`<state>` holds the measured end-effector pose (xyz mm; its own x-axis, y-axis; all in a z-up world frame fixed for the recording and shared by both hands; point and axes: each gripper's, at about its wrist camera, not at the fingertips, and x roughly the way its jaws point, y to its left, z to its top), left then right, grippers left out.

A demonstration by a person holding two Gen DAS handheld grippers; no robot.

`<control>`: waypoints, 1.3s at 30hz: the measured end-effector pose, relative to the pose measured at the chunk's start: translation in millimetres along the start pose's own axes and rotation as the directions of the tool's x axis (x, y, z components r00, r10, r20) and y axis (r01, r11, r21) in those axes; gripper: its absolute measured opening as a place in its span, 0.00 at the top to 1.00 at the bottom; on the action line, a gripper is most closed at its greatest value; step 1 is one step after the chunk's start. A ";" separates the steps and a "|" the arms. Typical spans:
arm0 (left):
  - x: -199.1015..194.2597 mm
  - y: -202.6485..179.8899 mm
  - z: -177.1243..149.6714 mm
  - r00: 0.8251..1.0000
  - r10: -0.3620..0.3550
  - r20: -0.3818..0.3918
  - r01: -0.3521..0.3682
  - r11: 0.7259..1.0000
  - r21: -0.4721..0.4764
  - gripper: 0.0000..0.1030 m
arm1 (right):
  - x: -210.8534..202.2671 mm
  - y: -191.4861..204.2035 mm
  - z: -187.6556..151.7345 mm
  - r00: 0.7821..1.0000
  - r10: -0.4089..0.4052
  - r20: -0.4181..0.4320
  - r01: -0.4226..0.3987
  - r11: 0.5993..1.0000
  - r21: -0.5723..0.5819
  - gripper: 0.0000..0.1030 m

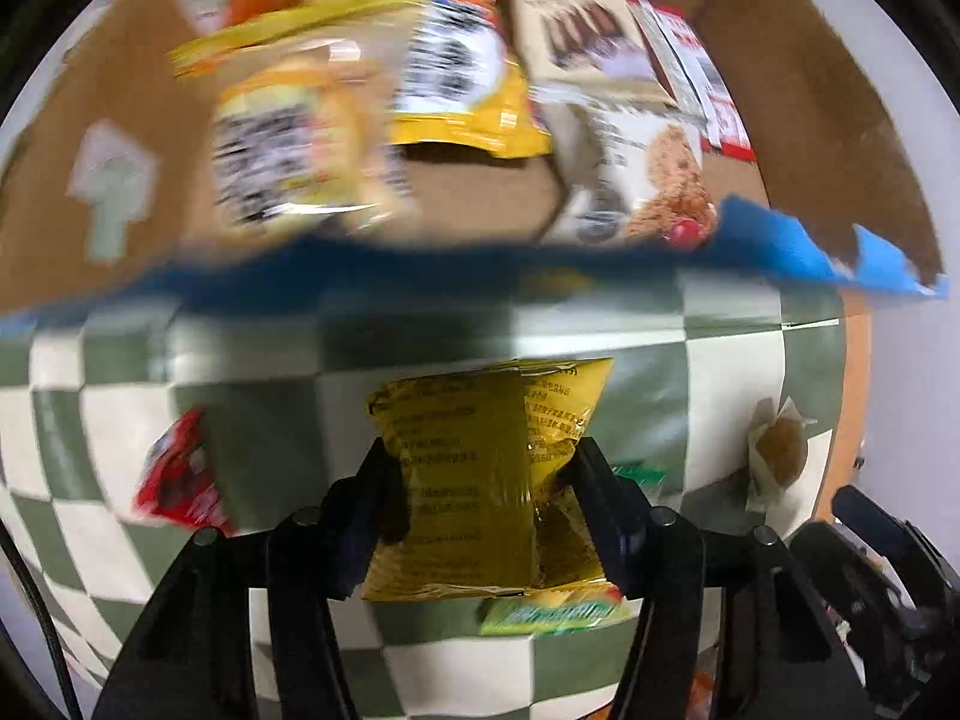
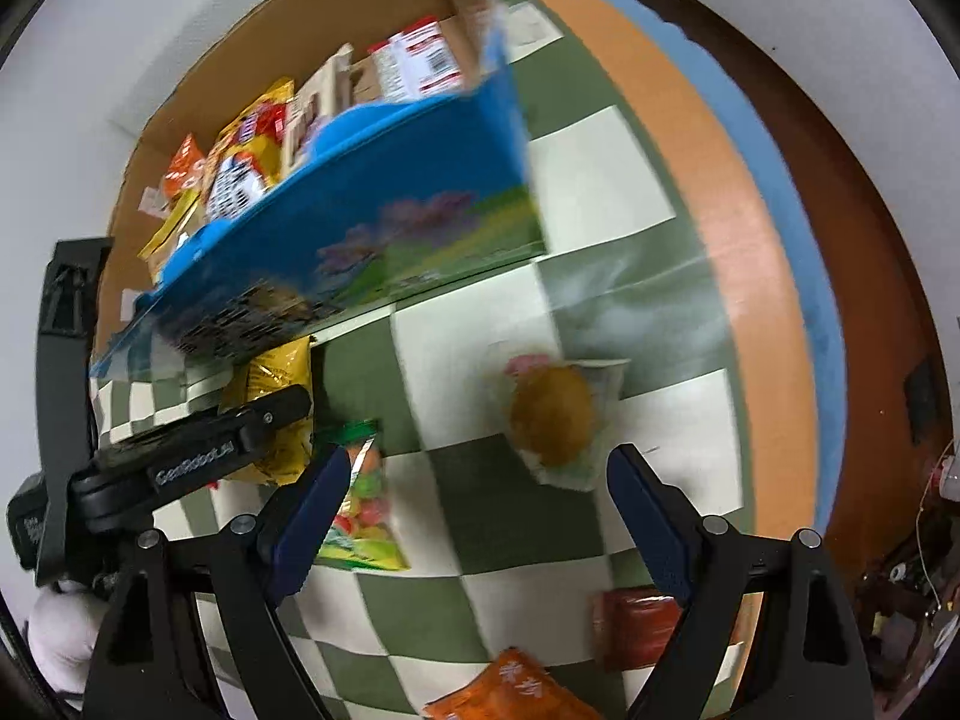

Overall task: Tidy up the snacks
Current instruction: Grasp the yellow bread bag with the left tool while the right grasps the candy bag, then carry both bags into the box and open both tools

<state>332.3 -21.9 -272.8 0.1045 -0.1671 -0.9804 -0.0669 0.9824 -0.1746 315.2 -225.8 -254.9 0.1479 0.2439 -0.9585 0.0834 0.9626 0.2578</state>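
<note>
My left gripper [image 1: 480, 462] is shut on a yellow snack packet [image 1: 474, 480] and holds it above the checkered table, just in front of the blue-walled cardboard box [image 1: 420, 264]. The box holds several snacks, among them yellow bags [image 1: 456, 60] and a cereal pack [image 1: 648, 180]. In the right wrist view my right gripper [image 2: 474, 468] is open and empty above a wrapped brown bun [image 2: 552, 414]. The left gripper [image 2: 198, 456] with its yellow packet [image 2: 276, 378] shows at the left, next to the box [image 2: 390, 204].
On the green-and-white checkered cloth [image 2: 600, 180] lie a green candy bag [image 2: 360, 498], an orange packet [image 2: 516, 690], a red packet [image 2: 636, 618] and another red packet [image 1: 180, 474]. The table's orange edge [image 2: 720, 180] runs along the right.
</note>
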 end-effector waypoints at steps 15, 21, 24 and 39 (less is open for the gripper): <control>3.5 92.5 -102.5 0.996 0.074 -0.045 -0.081 0.983 -0.162 0.45 | 84.0 84.8 -35.1 0.987 -0.077 -0.143 0.056 0.988 -0.146 0.31; 5.3 90.6 -113.0 0.996 0.089 -0.032 -0.093 0.983 -0.158 0.45 | 92.4 94.0 -42.7 0.984 -0.144 -0.102 0.121 0.972 -0.203 0.48; -4.2 81.1 -116.5 0.997 0.083 -0.006 -0.083 0.987 -0.140 0.45 | 87.5 96.7 -50.7 0.986 -0.138 -0.098 0.114 0.970 -0.215 0.48; -145.2 21.0 -14.6 0.971 -0.112 0.211 0.122 0.992 -0.034 0.45 | -80.8 84.4 -5.0 0.990 0.095 0.106 -0.069 0.972 -0.224 0.49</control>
<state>301.2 21.8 -135.5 0.3185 -0.2547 -0.9131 -0.0869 0.9513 -0.2957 305.3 -163.7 -156.4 0.2588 0.3200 -0.9114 -0.1494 0.9454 0.2895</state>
